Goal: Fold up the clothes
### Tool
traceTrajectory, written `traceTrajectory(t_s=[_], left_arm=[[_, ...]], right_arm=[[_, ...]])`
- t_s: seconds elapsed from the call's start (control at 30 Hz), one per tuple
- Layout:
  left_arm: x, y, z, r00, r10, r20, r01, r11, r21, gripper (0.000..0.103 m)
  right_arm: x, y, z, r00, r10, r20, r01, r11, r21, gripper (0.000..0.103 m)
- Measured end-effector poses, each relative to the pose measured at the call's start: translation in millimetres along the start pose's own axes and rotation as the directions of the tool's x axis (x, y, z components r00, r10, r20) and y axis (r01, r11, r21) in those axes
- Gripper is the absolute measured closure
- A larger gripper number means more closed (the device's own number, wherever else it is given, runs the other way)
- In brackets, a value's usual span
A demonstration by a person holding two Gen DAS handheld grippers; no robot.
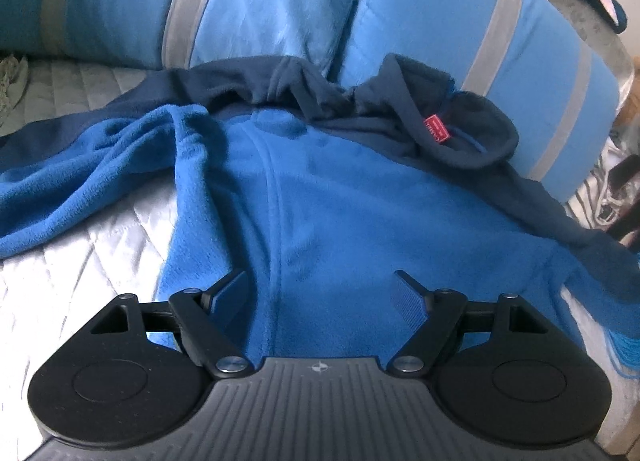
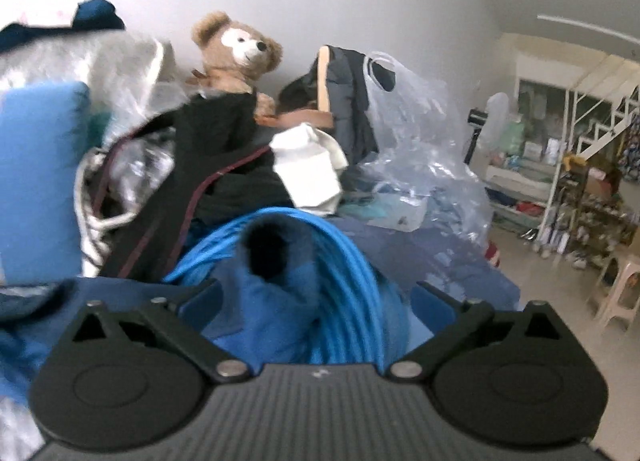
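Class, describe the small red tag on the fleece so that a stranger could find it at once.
Start at the big striped blue pillow behind the blue fleece top. Just below lies the top's dark navy hood. On its inner edge sits the red tag, the only red patch among blues.

Teddy bear (image 2: 236, 49) against wall, clear plastic bag (image 2: 424, 149) beside it; striped blue pillows (image 1: 280, 9) behind.

Blue fleece jacket (image 1: 320, 197) with dark navy collar (image 1: 452, 129) and shoulders, small red label inside, spread rumpled on the bed; one sleeve (image 1: 80, 181) lying toward the bed's left edge.
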State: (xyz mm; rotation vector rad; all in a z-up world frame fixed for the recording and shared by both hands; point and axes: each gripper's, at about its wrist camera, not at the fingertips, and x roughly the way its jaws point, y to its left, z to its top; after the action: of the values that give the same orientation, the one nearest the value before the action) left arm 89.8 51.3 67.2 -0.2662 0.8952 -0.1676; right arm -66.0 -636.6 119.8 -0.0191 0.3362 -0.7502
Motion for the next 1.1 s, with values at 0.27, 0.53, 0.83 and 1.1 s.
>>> traceTrajectory(t_s=[0.27, 0.53, 0.83, 1.1], left_arm=[[-50.2, 35.7, 12.2, 0.995, -0.013, 0.100, 0.020, 0.997, -0.072, 0.025], [-55.7, 101.5, 27.9, 0.989, -0.141, 0.034, 0.145, 0.975, -0.166, 0.025], [4.7, 138.6, 36.6, 0.968, -0.246, 0.053, 0.252, 0.942, -0.221, 0.025], [56.5, 148.5, 49.7, 0.966, -0.253, 0.052, 0.258, 0.933, -0.250, 0.025]], right_arm=[[-38.9, 41.4, -10.3, 0.899, 0.416, -0.139, -0.414, 0.909, 0.043, 0.000], [-53.3, 136.1, -37.2, 0.634, 0.700, -0.328, -0.742, 0.670, -0.005, 0.000], [-2.2, 212.5, -57.0, 0.463, 0.802, -0.377, -0.763, 0.577, 0.291, 0.001], [52.9, 252.6, -82.6, 0.420, 0.821, -0.388, -0.679, 0.568, 0.466, 0.012]])
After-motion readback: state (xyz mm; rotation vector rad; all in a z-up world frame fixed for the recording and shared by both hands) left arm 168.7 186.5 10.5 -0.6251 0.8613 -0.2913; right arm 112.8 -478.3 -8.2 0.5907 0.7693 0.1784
